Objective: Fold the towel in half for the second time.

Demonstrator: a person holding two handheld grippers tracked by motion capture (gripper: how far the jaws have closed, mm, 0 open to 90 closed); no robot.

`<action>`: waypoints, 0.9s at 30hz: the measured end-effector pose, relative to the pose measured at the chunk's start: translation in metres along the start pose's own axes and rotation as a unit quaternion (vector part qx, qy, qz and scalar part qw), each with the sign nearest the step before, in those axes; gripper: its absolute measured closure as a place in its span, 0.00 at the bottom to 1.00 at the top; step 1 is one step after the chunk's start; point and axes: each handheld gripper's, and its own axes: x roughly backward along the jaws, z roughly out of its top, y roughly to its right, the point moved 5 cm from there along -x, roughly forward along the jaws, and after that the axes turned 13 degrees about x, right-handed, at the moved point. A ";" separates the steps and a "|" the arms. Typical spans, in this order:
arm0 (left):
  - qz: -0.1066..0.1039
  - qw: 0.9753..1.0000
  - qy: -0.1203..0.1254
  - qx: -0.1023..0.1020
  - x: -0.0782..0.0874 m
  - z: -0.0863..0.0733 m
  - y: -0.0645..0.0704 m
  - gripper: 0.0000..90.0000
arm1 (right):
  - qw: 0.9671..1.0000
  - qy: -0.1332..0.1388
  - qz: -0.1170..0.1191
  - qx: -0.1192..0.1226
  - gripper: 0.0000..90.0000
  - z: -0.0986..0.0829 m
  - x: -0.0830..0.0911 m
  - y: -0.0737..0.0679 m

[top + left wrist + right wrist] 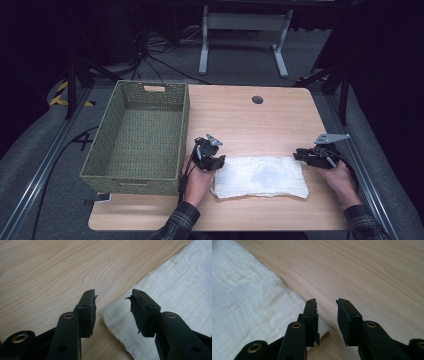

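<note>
White muslin-like cloth (260,176) lies flat on the near half of a pale wooden table (250,115), folded into a long band, with a person's two hand-held grippers poised at its short ends. The left gripper (212,162) sits at the cloth's left end, jaws parted and empty, a corner of the fabric lying between and just below them in the left gripper view. The right gripper (306,157) waits at the far-right corner, jaws likewise apart and holding nothing, one jaw over the cloth's edge.

The step in hand appears to be taking hold of both ends. Done well, each lower jaw should slide under all the layers before closing, so no ply slips free on lifting.

A green woven basket (140,132) stands empty to the left, just beside the left hand. How many layers the cloth has cannot be made out, and its near edge looks ragged but blurred.
</note>
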 end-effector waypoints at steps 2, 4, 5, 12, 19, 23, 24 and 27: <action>0.000 1.000 0.001 0.003 0.000 -0.001 0.000 0.61 | 1.000 -0.003 0.006 -0.002 0.77 -0.001 0.000 -0.002; 0.000 1.000 0.003 0.002 0.000 0.000 -0.001 0.61 | 1.000 -0.002 0.009 -0.004 0.77 -0.001 0.001 -0.003; 0.000 1.000 0.004 0.000 0.001 0.000 -0.001 0.61 | 1.000 -0.003 0.005 0.000 0.77 -0.001 0.001 -0.003; -0.001 1.000 -0.004 -0.002 -0.002 -0.001 0.000 0.61 | 1.000 -0.023 0.015 -0.002 0.80 -0.007 -0.006 -0.007; -0.001 1.000 -0.013 0.001 -0.009 -0.003 -0.003 0.60 | 0.999 -0.025 0.022 0.006 0.94 -0.007 -0.005 -0.010; 0.001 1.000 -0.020 0.006 -0.013 -0.004 -0.006 0.61 | 0.999 -0.025 0.022 0.006 0.95 -0.007 -0.005 -0.010; 0.003 1.000 -0.030 0.007 -0.016 -0.006 -0.007 0.61 | 0.999 -0.028 0.018 0.010 0.95 -0.007 -0.004 -0.009; 0.004 1.000 -0.029 0.005 -0.018 -0.007 -0.008 0.67 | 0.999 -0.029 0.014 0.011 0.96 -0.008 -0.004 -0.008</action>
